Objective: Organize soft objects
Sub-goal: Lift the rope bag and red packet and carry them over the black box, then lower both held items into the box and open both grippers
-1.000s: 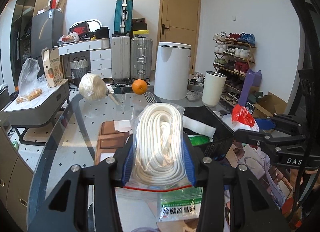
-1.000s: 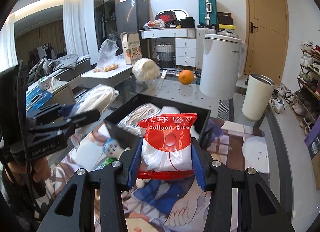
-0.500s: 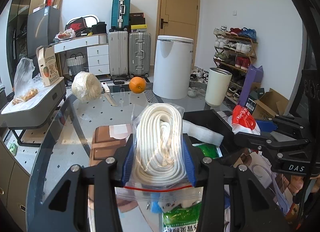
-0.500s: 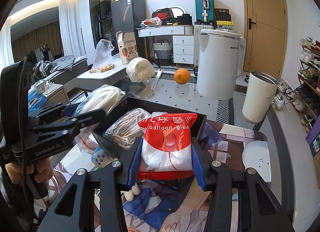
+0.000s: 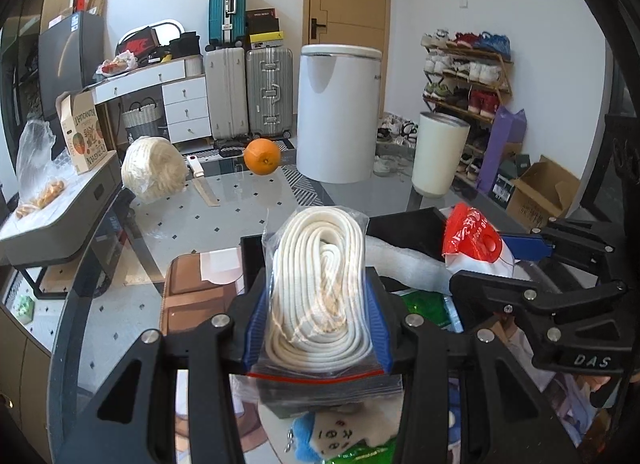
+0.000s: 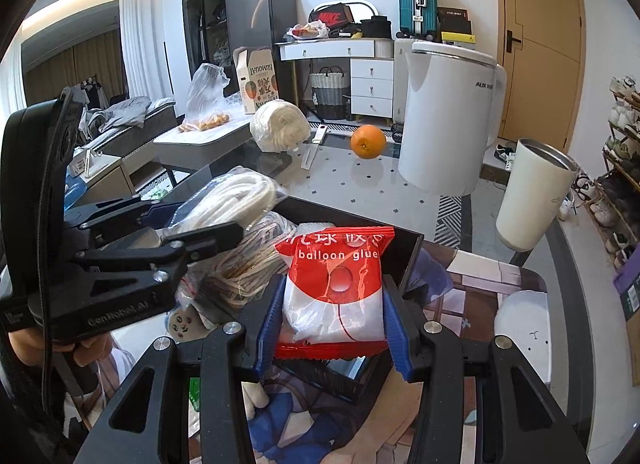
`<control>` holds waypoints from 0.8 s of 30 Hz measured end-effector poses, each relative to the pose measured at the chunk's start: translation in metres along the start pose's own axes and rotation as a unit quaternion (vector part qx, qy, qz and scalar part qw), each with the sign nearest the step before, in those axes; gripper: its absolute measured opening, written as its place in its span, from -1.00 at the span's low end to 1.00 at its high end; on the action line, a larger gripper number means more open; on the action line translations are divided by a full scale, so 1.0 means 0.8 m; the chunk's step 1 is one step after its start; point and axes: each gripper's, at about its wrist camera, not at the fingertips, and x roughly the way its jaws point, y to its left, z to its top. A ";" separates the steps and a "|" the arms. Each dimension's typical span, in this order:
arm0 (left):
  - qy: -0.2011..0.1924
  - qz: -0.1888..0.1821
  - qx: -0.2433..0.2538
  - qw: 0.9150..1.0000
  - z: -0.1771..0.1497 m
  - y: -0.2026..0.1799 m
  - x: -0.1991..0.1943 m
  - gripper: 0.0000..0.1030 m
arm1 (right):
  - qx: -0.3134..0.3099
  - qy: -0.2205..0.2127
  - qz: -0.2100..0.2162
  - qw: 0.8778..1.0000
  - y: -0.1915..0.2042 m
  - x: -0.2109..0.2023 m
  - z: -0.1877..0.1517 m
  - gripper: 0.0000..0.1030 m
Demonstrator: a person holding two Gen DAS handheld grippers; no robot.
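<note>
Gripping a bagged rope coil (image 5: 320, 288), left jaws hide what the right view shows: right jaws clamping a balloon-glue packet (image 6: 334, 288).

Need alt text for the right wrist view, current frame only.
The right gripper is shut on a red and white "balloon glue" packet, held over a black rectangular bin. To its left, the left gripper clamps a clear bag of coiled white rope above the same bin. An orange sits on the glass table behind.
</note>
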 end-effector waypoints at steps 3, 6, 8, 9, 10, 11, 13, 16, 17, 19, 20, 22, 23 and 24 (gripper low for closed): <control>0.008 0.001 0.008 1.000 0.002 -0.003 0.011 -0.17 | -0.007 0.003 -0.002 1.000 0.002 0.006 0.003 -0.10; 0.017 0.002 0.007 1.000 0.002 -0.002 0.020 -0.17 | -0.013 0.009 0.000 1.000 0.001 0.011 0.005 -0.10; 0.018 0.003 0.008 1.000 0.002 -0.002 0.022 -0.17 | -0.018 0.009 0.000 1.000 0.003 0.011 0.007 -0.10; 0.019 0.003 0.009 1.000 0.002 -0.003 0.023 -0.17 | -0.022 0.009 0.002 1.000 0.005 0.012 0.008 -0.10; 0.020 0.003 0.010 1.000 0.001 -0.002 0.024 -0.17 | -0.025 0.009 0.003 1.000 0.005 0.012 0.008 -0.10; 0.020 0.004 0.010 1.000 0.001 -0.002 0.026 -0.17 | -0.029 0.010 0.003 1.000 0.006 0.013 0.009 -0.10; 0.020 0.006 0.011 1.000 0.002 -0.002 0.029 -0.16 | -0.036 0.018 0.007 0.999 0.007 0.018 0.012 -0.10; 0.021 0.004 0.011 1.000 0.001 0.000 0.033 -0.14 | -0.048 0.020 0.006 0.999 0.010 0.019 0.014 -0.10; 0.018 0.002 0.013 1.000 0.000 0.000 0.033 -0.13 | -0.054 0.021 0.009 0.998 0.011 0.019 0.015 -0.10; 0.018 0.000 0.014 1.000 0.000 0.001 0.032 -0.12 | -0.062 0.025 0.012 0.998 0.012 0.020 0.016 -0.10; 0.018 0.000 0.014 1.000 0.001 0.001 0.033 -0.12 | -0.064 0.024 0.010 0.998 0.012 0.019 0.017 -0.10; 0.019 0.000 0.015 1.000 0.001 0.000 0.033 -0.12 | -0.067 0.021 0.009 0.998 0.013 0.017 0.019 -0.10; 0.019 0.000 0.015 1.000 0.001 0.001 0.033 -0.12 | -0.068 0.020 0.018 0.997 0.013 0.016 0.019 -0.10; 0.019 -0.002 0.012 1.000 0.001 0.001 0.033 -0.12 | -0.072 0.019 0.024 0.997 0.015 0.016 0.020 -0.10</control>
